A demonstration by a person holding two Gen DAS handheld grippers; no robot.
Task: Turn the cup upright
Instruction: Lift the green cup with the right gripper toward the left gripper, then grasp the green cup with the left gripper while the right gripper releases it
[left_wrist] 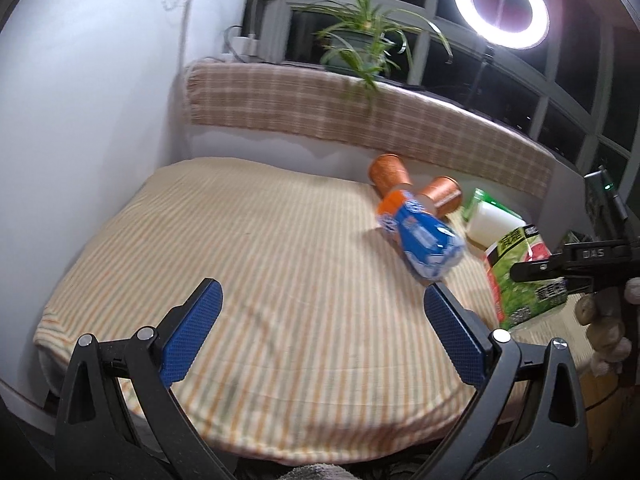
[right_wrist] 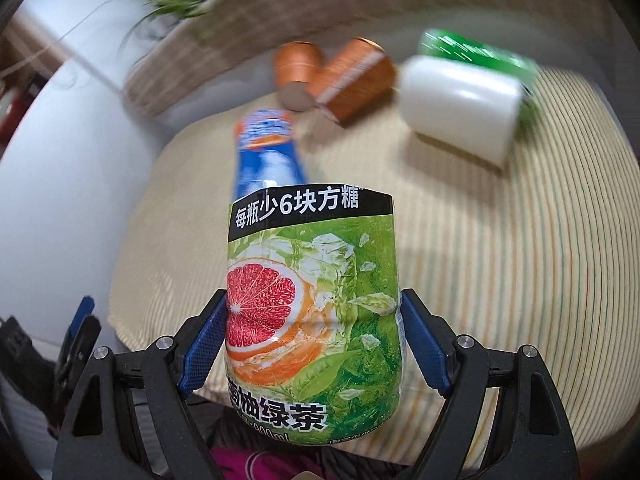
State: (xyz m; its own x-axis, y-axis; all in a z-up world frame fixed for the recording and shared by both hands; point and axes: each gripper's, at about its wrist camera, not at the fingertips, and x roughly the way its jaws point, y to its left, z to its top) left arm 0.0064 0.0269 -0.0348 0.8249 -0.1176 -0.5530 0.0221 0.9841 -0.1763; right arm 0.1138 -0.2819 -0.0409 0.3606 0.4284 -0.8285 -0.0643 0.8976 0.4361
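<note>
My right gripper (right_wrist: pixel 314 344) is shut on a green grapefruit-tea cup (right_wrist: pixel 312 312), its blue pads pressed on both sides. The cup also shows in the left wrist view (left_wrist: pixel 524 280), held by the right gripper (left_wrist: pixel 532 270) over the table's right side. My left gripper (left_wrist: pixel 320 328) is open and empty above the striped tablecloth (left_wrist: pixel 240 260). A blue and orange cup (left_wrist: pixel 416 236) lies on its side in the middle right; in the right wrist view (right_wrist: pixel 266 152) it lies beyond the held cup.
Two orange cups (left_wrist: pixel 412 184) lie at the back of the table, also in the right wrist view (right_wrist: pixel 340 76). A white cup (right_wrist: pixel 460 112) lies on its side against a green pack (right_wrist: pixel 480 52). A plant (left_wrist: pixel 360 40) and a ring light (left_wrist: pixel 502 6) stand behind.
</note>
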